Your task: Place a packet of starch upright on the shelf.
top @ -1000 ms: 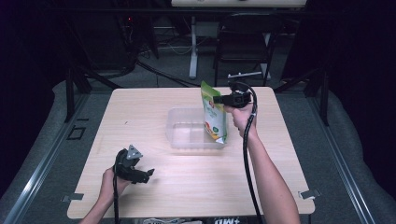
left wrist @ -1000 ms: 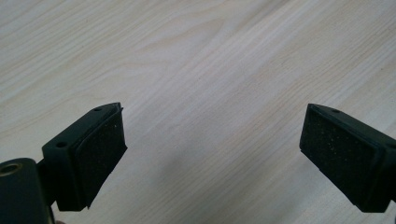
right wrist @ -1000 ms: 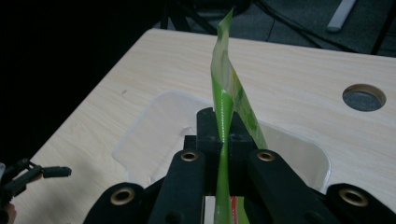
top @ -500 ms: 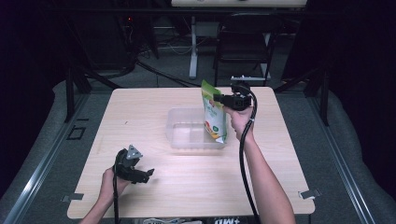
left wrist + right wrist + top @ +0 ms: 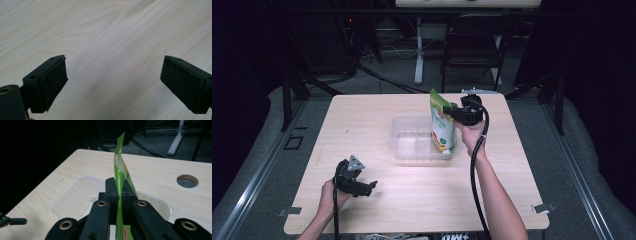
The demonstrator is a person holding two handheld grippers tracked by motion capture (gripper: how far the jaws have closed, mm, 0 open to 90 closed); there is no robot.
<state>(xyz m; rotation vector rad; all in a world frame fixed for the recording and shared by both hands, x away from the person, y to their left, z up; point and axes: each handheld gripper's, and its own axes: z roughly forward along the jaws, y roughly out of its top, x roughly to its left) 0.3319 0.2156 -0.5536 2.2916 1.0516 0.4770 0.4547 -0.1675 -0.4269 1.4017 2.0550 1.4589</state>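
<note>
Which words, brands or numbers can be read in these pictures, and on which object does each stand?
None can be read.
Green pouch held by the right tool: printed graphics, any text too small and blurred.
White letters at the table's near edge: cut off, unreadable.

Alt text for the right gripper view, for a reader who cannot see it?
The right hand-held gripper pinches the top edge of a green pouch above a clear plastic container on a light wooden table.

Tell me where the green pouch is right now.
In the high view the green pouch hangs upright from the right claw, over the right end of the clear tray.
</note>
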